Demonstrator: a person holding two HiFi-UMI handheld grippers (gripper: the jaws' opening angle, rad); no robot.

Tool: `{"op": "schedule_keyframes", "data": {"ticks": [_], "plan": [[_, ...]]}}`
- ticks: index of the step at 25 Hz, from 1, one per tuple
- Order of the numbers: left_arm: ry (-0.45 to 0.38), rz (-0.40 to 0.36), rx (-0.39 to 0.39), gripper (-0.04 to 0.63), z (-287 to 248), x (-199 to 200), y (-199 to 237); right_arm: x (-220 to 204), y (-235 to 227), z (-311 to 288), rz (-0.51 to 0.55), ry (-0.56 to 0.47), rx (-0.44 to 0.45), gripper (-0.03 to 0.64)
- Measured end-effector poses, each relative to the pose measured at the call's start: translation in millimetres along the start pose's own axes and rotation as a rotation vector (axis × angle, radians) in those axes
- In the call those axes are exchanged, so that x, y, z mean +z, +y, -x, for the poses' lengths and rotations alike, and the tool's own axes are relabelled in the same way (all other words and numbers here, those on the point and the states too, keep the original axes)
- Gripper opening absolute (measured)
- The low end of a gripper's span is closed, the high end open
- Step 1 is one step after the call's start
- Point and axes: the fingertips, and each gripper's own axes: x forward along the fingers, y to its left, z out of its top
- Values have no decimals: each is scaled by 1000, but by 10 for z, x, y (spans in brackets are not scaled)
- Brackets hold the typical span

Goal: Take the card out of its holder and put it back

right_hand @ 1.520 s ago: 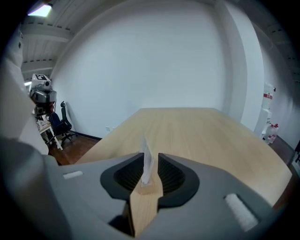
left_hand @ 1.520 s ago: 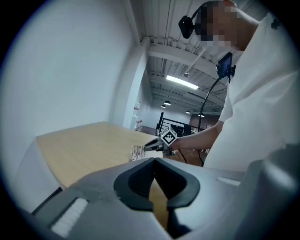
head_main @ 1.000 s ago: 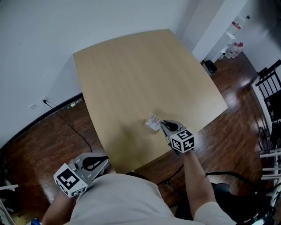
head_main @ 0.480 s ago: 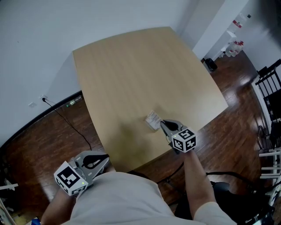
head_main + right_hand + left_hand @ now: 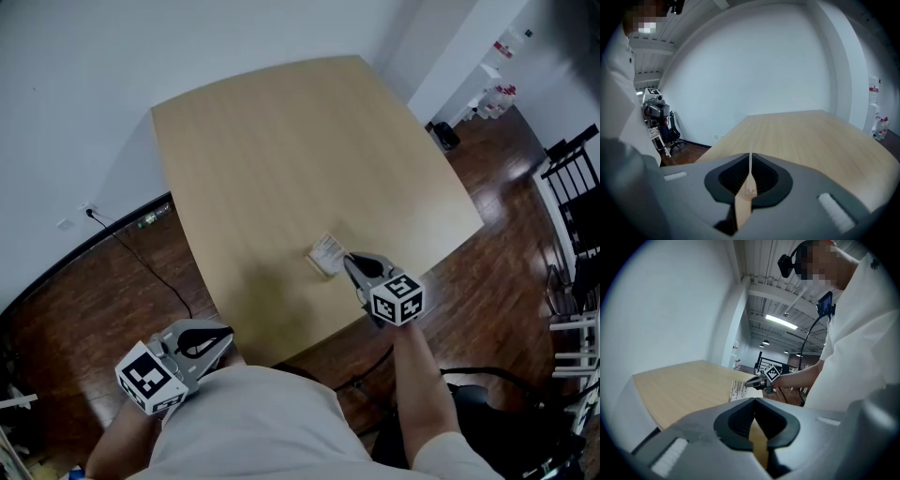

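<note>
You work under even, diffuse indoor light. The pale wooden table (image 5: 281, 141) carries one soft shadow at its near left part. White ceiling strip lamps (image 5: 780, 322) glare in the left gripper view. Both gripper views bend and darken at their edges; the grey plastic left gripper (image 5: 754, 400) is blurred.

One table (image 5: 262, 141); one card holder (image 5: 327, 254); two tongs (image 5: 225, 337) (image 5: 348, 261); one person (image 5: 246, 422)

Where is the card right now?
In the head view the card is over the table, towards the edge nearest the person and on their right side. It is pinched edge-on in the shut jaws of the right hand-held gripper.
</note>
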Motion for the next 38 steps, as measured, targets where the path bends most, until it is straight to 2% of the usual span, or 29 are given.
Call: {"op": "schedule_keyframes", "data": {"ticks": [10,22,29,38], "plan": [[3,-13,-43,5,-10,-2,4,263,13,206,17,-42,-21,20],[1,-65,-125,5,114,39,4,585,167,712,16,-133,-138,20],[-4,-114,-164,5,398,41,55,662,678,1149,15,-191,-212,20],[2,-136,-214,5,789,-158,125,613,1732,1570,2,-234,-274,20]]}}
